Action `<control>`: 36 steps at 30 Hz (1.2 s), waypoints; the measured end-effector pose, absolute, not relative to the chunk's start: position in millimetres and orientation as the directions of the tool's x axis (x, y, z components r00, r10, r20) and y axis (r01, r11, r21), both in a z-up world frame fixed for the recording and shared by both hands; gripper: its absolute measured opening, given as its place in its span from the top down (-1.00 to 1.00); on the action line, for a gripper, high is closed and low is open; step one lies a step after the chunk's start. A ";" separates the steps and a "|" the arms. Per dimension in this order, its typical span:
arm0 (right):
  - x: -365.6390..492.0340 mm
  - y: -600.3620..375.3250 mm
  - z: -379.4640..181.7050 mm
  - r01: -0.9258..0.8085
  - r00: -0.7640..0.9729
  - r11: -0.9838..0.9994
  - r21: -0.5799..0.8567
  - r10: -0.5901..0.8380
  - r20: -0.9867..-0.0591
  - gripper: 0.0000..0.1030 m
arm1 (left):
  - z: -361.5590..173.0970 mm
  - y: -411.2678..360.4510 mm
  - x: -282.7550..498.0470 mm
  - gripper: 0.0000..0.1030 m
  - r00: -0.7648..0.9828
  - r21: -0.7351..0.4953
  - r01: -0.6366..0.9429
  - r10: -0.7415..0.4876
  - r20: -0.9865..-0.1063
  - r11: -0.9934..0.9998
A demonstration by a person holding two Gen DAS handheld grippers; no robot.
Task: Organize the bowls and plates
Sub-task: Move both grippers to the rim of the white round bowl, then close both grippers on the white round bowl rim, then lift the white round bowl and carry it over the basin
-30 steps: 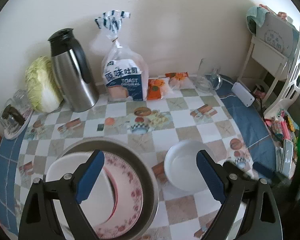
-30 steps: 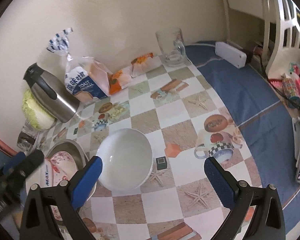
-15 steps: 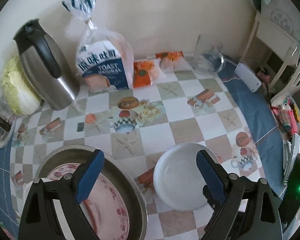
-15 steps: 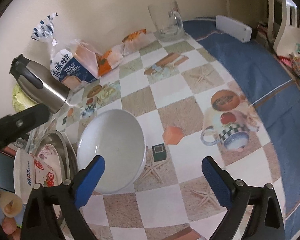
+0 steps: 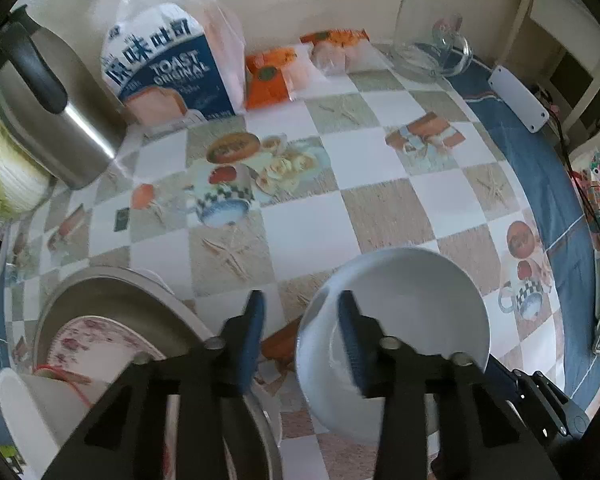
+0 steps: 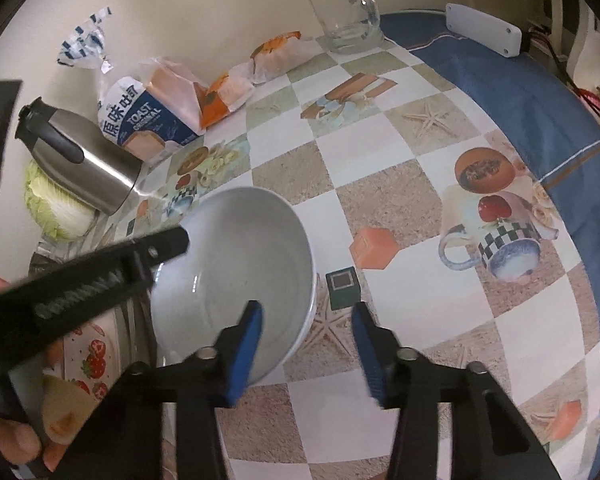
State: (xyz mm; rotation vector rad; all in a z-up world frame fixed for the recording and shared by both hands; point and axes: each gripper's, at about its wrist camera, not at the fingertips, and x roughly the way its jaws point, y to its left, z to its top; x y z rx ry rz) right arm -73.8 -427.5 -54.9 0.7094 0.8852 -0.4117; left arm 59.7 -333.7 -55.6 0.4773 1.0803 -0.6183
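A smooth white glazed ceramic bowl (image 5: 404,320), round and deep, sits on the tabletop (image 5: 308,232), which is covered in a glossy checked oilcloth printed with cups and starfish and edged in blue. The left gripper (image 5: 300,320), black with blue rubbery pads, straddles the bowl's near-left rim: one pad is inside the bowl, the other outside over the cloth. Its jaws are closing, already narrow, with the rim between them; whether the pads press yet I cannot tell.

The right gripper (image 6: 306,336) straddles the bowl's (image 6: 236,276) opposite rim in the same way, left pad over the inner wall, right pad outside above the cloth. Its jaws are closing too, with a visible gap to the rim.

Just beside the bowl on the left stands a dull grey metal basin (image 5: 112,300) holding a flat plate with a pink floral border (image 5: 96,344) and a white paper cup (image 5: 32,404) lying tilted.

Along the wall are a brushed steel jug with a black handle (image 5: 52,108), a crinkled plastic bag of toast bread (image 5: 168,72), a pale leafy cabbage (image 5: 0,168) and a clear glass mug (image 6: 344,12).
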 end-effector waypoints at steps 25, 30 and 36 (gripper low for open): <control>-75.6 -430.2 -59.7 0.590 0.599 0.684 0.429 -0.015 -0.800 0.59 | -67.6 -325.3 56.1 0.72 0.233 -0.065 0.672 -0.293 -0.927 0.737; -80.2 -429.1 -47.4 0.584 0.609 0.695 0.419 -0.033 -0.793 0.59 | -50.6 -313.0 46.1 0.72 0.254 -0.093 0.657 -0.336 -0.907 0.748; -83.8 -412.7 -12.3 0.553 0.636 0.736 0.390 -0.071 -0.768 0.59 | -16.3 -285.5 33.6 0.72 0.310 -0.120 0.627 -0.388 -0.868 0.770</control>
